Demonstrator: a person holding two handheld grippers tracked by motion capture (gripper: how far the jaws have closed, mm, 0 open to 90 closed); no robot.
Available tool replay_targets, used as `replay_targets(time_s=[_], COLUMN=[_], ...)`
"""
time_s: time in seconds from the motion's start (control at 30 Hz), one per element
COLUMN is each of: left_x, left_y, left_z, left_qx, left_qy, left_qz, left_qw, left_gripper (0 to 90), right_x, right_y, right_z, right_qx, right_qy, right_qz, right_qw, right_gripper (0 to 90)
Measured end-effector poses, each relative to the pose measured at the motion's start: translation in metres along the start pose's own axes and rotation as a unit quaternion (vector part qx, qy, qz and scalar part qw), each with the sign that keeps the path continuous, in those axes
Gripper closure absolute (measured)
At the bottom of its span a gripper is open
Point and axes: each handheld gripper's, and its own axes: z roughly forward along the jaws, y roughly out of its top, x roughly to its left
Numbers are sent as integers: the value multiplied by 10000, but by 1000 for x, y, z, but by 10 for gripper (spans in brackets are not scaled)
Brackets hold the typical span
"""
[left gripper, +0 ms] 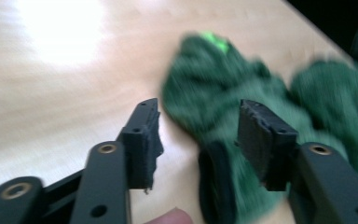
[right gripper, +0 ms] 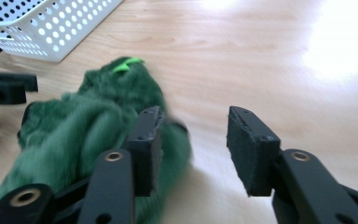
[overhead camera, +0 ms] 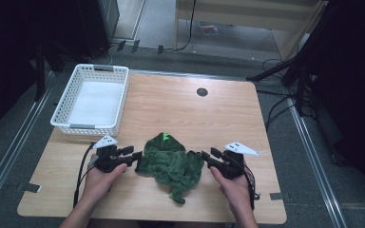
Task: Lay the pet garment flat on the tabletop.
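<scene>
Green towel [overhead camera: 171, 164] lies crumpled on the near middle of the table [overhead camera: 218, 114], between the two grippers; a white basket [overhead camera: 92, 99] stands at the far left corner, well apart from it. Left gripper [overhead camera: 135, 158] sits at the towel's left edge, jaws partly spread with nothing pinched; in the left gripper view the cloth [left gripper: 223, 116] lies just ahead of the gap and partly behind the right-hand jaw. Right gripper [overhead camera: 208, 157] is at the towel's right edge, jaws likewise partly apart and empty; in the right gripper view the towel [right gripper: 88, 130] bulges behind its left-hand jaw while bare wood shows in the gap. Judged handling: light, soft, limp terry pile, not fragile, not slippery; it will sag and drag, so a pinch on a single edge or corner should hold better than a grab at the bunched middle. A bright green tag [overhead camera: 165, 137] sits on the far hump, a second bright bit near the front tail. No writing or brand can be read on tag, basket or grippers.
</scene>
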Motion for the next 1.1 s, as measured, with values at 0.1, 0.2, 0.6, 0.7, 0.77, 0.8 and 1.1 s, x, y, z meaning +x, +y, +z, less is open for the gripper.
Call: replay_targets(time_s=[0.1,0.2,0.6,0.7,0.77,0.8,1.1], left_x=[-3,-6,-14,-20,-21,-21,-29], left_y=[4,6,13,12,14,16,58], left_z=[12,22,59,64,60,57,52], left_qx=[45,122,501,601,449,336,-318], left_qy=[162,292,874,681,644,629,541], left_qz=[-25,15,230,551,586,570,731], left_qw=[9999,9995,9946,9943,9952,9958,9953], left_gripper=[469,463,545,779,882,893,891], right_x=[9,13,18,18,17,18,14], right_y=[15,25,25,20,21,22,50], right_z=[23,50,107,103,98,94,59], right_qx=[94,325,1545,1330,1133,1015,-414], right_qy=[221,371,577,455,491,495,316], right_qz=[-260,-400,-907,-1212,-1198,-1160,-1259], right_qw=[9994,9980,9821,9826,9851,9868,9907], right_gripper=[511,502,694,886,900,900,900])
